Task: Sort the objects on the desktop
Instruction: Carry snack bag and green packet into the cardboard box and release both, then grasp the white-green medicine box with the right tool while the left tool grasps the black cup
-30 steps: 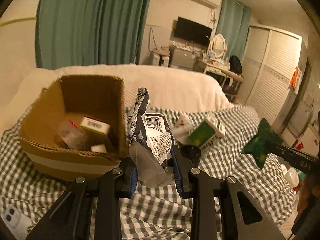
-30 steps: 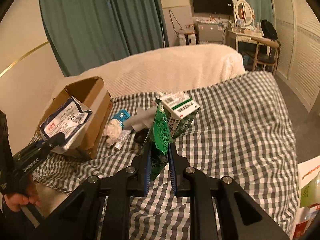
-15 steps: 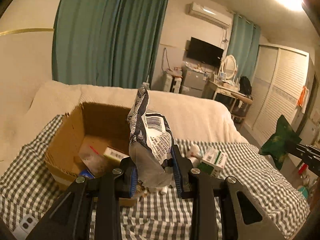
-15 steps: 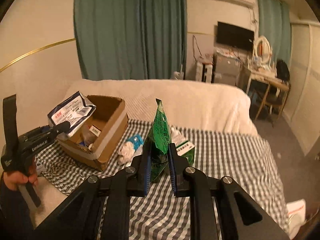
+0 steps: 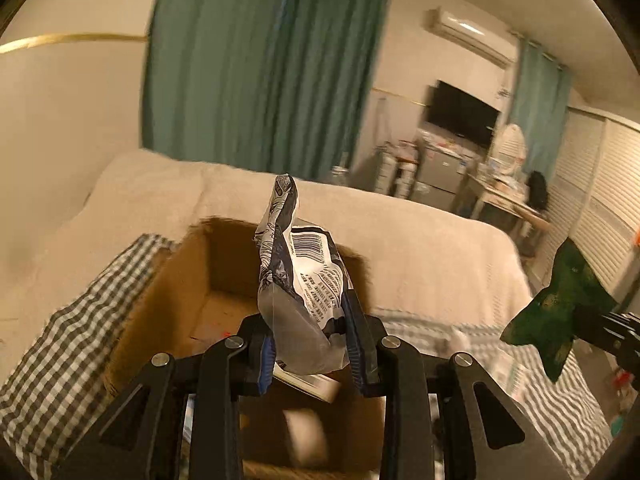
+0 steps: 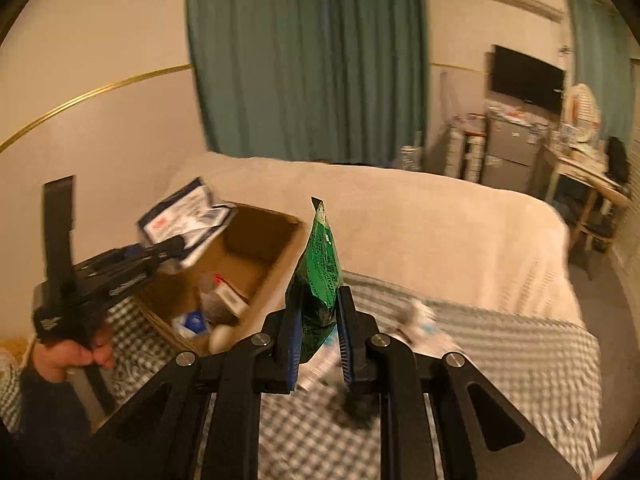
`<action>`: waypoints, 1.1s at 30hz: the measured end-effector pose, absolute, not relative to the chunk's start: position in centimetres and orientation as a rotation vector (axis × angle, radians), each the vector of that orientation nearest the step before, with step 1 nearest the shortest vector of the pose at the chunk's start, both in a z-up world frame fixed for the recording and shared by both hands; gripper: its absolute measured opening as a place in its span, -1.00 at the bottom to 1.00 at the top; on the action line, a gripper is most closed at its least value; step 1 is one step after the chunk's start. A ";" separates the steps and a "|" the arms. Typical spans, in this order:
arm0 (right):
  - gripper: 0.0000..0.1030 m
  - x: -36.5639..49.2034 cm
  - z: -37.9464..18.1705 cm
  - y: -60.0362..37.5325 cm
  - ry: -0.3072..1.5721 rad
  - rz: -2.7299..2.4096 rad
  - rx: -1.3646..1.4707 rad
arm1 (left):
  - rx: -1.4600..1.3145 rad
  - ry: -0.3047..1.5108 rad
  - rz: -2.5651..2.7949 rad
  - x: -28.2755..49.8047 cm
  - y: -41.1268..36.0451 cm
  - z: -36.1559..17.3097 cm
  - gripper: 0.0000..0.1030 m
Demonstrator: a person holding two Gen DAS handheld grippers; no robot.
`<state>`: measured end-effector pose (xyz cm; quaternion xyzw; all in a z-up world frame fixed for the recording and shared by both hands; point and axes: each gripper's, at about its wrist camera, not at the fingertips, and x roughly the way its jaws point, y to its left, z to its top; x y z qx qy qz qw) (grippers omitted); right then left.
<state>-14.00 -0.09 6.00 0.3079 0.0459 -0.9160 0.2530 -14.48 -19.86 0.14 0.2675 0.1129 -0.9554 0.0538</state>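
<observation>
Packet point(image 5: 304, 300), white and blue with a barcode, stood upright between the jaws of the left gripper point(image 5: 310, 350), which were closed on its lower part. It hung directly above the open cardboard box point(image 5: 168, 292). The box sat near the left edge of the bed point(image 6: 520, 360), on a checked cloth point(image 5: 68, 344), and contained several small items, blurred in both views. The right gripper point(image 6: 318, 338) had its jaws closed on a green pouch point(image 6: 320, 276), held upright above the checked cloth, to the right of the box. In the right wrist view the person's left hand point(image 6: 76, 356) gripped the left gripper's handle. Green curtains point(image 6: 312, 60) hung behind the bed.
</observation>
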 end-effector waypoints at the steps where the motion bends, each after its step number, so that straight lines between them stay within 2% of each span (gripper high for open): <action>1: -0.71 -14.5 5.7 -1.3 0.127 -2.468 0.835 | 0.805 0.341 -2.864 -14.7 -20.6 -0.5 -0.41; 5: -0.71 -17.9 3.8 -7.2 0.133 -2.365 0.854 | 0.822 0.427 -2.796 -15.3 -23.3 -3.8 -0.41; 9: -0.71 -21.8 1.1 -12.0 0.112 -2.294 0.915 | 0.849 0.361 -2.805 -16.0 -23.6 -5.2 -0.41; 11: -0.70 -23.6 -0.4 -13.6 0.106 -2.289 0.946 | 0.870 0.363 -2.799 -16.4 -23.7 -5.8 -0.32; 12: -0.69 -24.1 -0.9 -14.0 0.095 -2.290 0.956 | 0.886 0.376 -2.800 -16.6 -23.9 -6.2 -0.25; 14: -0.63 -25.1 -1.9 -14.5 0.064 -2.292 0.977 | 0.905 0.376 -2.789 -16.7 -24.2 -6.7 0.25; 15: -0.57 -25.4 -2.3 -14.6 0.055 -2.301 0.985 | 0.917 0.373 -2.772 -16.8 -24.3 -7.0 0.37; 16: -0.42 -25.7 -2.5 -14.4 0.051 -2.313 0.987 | 0.927 0.379 -2.754 -16.7 -24.4 -7.1 0.60; 17: -0.26 -25.7 -2.5 -14.1 0.046 -2.326 0.986 | 0.928 0.401 -2.734 -16.6 -24.5 -7.0 0.71; 20: -0.20 -25.2 -1.9 -12.6 0.027 -2.347 0.969 | 0.926 0.459 -2.712 -15.8 -24.6 -6.4 0.71; 25: -0.19 -23.2 2.2 -6.4 -0.003 -2.419 0.919 | 0.850 0.428 -2.783 -13.8 -22.6 -3.8 0.78; 27: -0.08 -21.4 3.9 -2.7 -0.010 -2.472 0.895 | 0.834 0.439 -2.850 -13.2 -20.9 -2.6 0.80; 29: 0.14 -19.5 5.2 0.5 0.015 -2.534 0.874 | 0.830 0.436 -2.924 -12.4 -18.5 -1.7 0.90; 33: 0.14 -16.3 5.6 6.2 0.087 -2.614 0.899 | 0.861 0.371 -2.990 -11.6 -13.3 -1.4 0.90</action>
